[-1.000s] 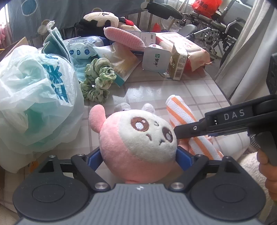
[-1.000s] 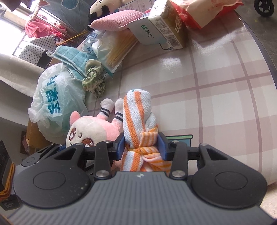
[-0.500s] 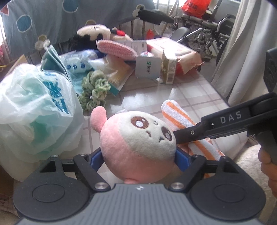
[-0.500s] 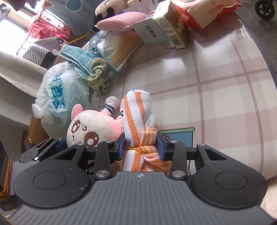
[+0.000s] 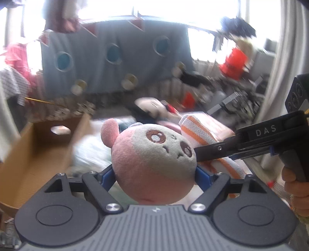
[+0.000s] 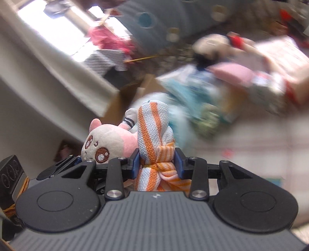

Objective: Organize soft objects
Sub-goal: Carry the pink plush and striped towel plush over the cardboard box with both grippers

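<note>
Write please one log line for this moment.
left claw: shut on pink plush | right claw: shut on striped towel | both lifted | cardboard box at left

Bright daylight floods through the windows behind everything, bleaching the glass white. A grey-blue cloth with blue and cream dots hangs across the middle of the room. An open cardboard box stands at the left, brown flaps up. A pale curtain falls down the right side. Red and pink clothes hang by the window. The desk wears a pale pink checked cover, its far end heaped with blurred packets.
</note>
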